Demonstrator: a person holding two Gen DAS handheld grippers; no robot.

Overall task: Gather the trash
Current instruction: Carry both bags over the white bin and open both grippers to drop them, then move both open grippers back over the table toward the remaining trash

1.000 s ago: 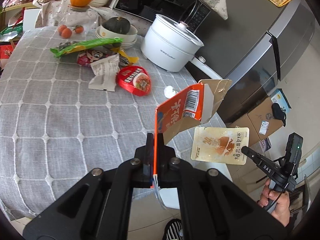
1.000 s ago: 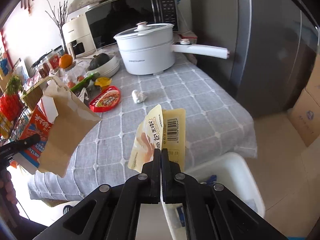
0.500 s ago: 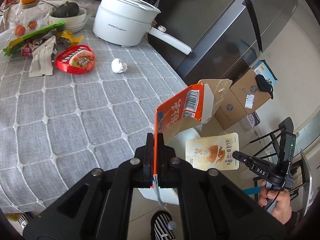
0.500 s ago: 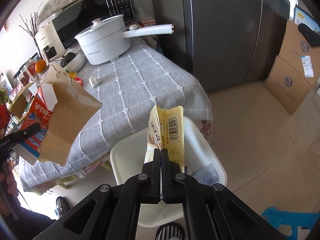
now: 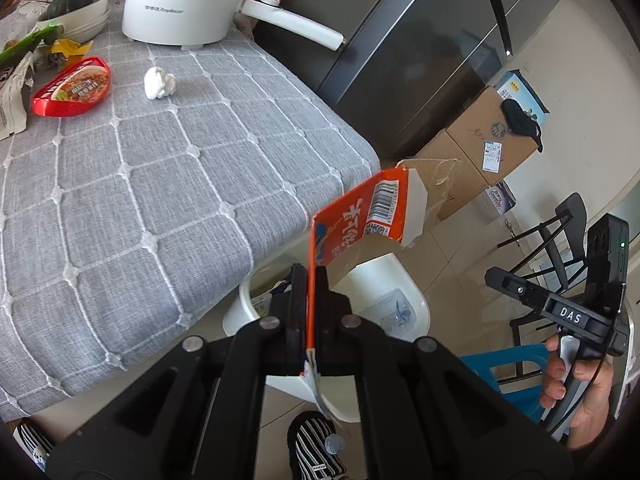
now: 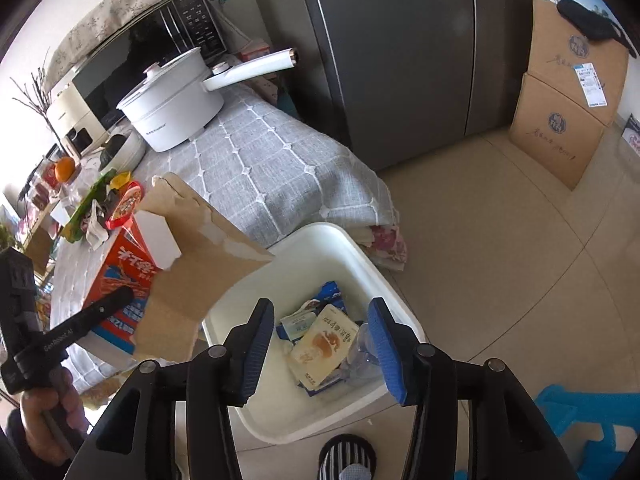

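Note:
My left gripper [image 5: 311, 280] is shut on a flattened orange carton [image 5: 360, 220] and holds it above the white bin [image 5: 400, 276] on the floor beside the table. The carton also shows in the right wrist view [image 6: 168, 260]. My right gripper [image 6: 322, 336] is open and empty above the bin [image 6: 320, 240]. A yellow food pouch [image 6: 324, 344] lies in the bin on other wrappers. A crumpled white tissue [image 5: 159, 83] and a red tray lid [image 5: 74, 87] lie on the grey tablecloth [image 5: 140, 200].
A white pot [image 5: 188, 4] with a long handle stands at the table's back. More wrappers lie by bowls at the far left [image 5: 24, 52]. A dark fridge [image 6: 400, 60], cardboard boxes [image 6: 568, 92] and a blue stool [image 6: 580, 424] stand around the bin.
My right gripper opened and the yellow pouch dropped into the bin. My left gripper carried the carton off the table edge to above the bin.

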